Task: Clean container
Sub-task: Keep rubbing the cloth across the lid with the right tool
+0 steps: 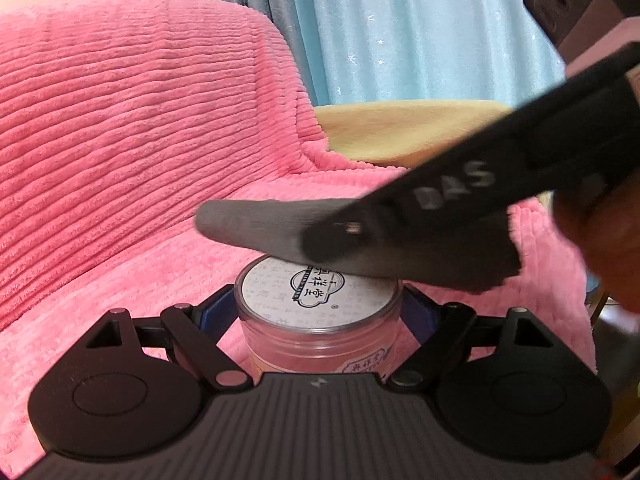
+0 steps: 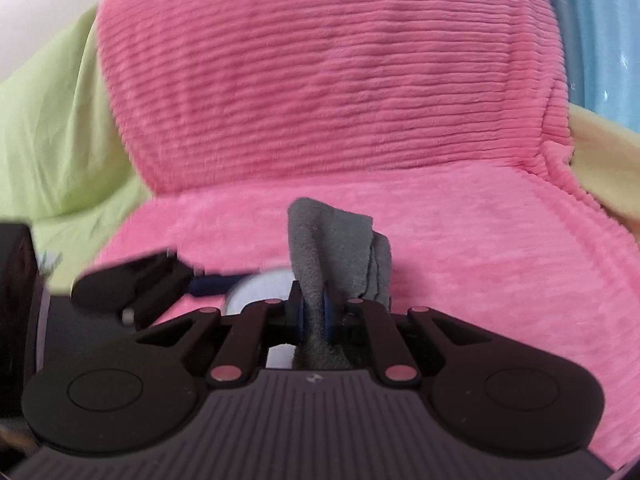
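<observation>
Jar [image 1: 318,312] stands upright on the pink blanket [image 1: 120,140], clamped between the left gripper [image 1: 318,316] pads. Right gripper [image 2: 314,316] pinches a grey cloth [image 2: 332,240], which seems to touch the lid [image 1: 316,292].

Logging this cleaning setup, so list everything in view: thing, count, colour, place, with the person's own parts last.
container: one, clear plastic with a white printed lid, upright on the pink blanket, clamped between the left tool's pads.
cloth: one, grey, pinched in the right tool, lying over the far edge of the container's lid.
blanket: one, pink ribbed plush, covering the seat and backrest.
green fabric: one, light green, left of the blanket in the right wrist view.
yellow fabric: one, pale yellow, behind the blanket's right edge.
curtain: one, light blue, background.
left tool: one, black with blue pads, shut on the container.
right tool: one, black with blue pads, shut on the cloth.
</observation>
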`<state>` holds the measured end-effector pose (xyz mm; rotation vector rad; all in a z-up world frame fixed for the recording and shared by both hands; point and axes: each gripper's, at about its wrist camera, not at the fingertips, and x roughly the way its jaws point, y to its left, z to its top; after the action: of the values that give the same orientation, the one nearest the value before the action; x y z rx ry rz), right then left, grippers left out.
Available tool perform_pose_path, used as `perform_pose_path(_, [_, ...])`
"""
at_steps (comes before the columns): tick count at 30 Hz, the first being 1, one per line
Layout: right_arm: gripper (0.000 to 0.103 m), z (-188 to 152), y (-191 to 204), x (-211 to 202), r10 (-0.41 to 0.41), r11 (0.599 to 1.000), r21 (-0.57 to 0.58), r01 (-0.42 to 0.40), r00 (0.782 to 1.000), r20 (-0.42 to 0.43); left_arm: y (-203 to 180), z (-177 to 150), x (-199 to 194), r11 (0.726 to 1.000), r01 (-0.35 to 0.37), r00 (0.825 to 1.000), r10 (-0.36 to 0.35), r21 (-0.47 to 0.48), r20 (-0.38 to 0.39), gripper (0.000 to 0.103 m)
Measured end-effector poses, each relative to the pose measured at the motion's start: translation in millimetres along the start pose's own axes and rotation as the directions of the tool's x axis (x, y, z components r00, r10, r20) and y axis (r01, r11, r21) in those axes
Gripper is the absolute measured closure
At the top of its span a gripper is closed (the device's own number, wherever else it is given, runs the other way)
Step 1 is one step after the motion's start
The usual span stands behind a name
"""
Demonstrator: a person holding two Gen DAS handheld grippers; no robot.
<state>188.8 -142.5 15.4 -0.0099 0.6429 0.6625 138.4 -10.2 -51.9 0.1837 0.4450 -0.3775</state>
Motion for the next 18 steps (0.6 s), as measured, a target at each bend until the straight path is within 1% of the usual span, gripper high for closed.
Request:
perform_pose_path(2, [0.095, -2, -1, 3, 0.057, 0.997, 0.046, -0.057, 0.998, 0.017, 2, 0, -1, 1.000, 0.005, 1.000, -0.005, -0.009, -0.001, 0.017])
perform_pose_path(5, [0.095, -2, -1, 4, 0.162, 0.986, 0.041, -0.162, 0.987, -0.004, 1, -1, -1, 1.000, 0.003, 1.000, -0.003, -0.001, 0.000, 0.017])
perform_pose_path(10, [0.095, -2, 4, -8, 0.212, 0.977, 0.002, -0.212, 0.976, -0.058, 5, -1, -1, 1.000, 0.017, 1.000, -0.017, -0.006, 0.001, 0.017])
perform_pose_path(14, [0.096, -2, 0, -20, 0.196, 0.979, -0.036, -0.200, 0.976, -0.094, 5, -2, -2, 1.000, 0.021, 1.000, -0.021, 0.000, 0.001, 0.017])
perform_pose_path(18, [0.096, -3, 0, -24, 0.106, 0.990, -0.084, -0.114, 0.990, -0.091, 7, -3, -2, 1.000, 0.025, 1.000, -0.025, -0.010, 0.000, 0.017])
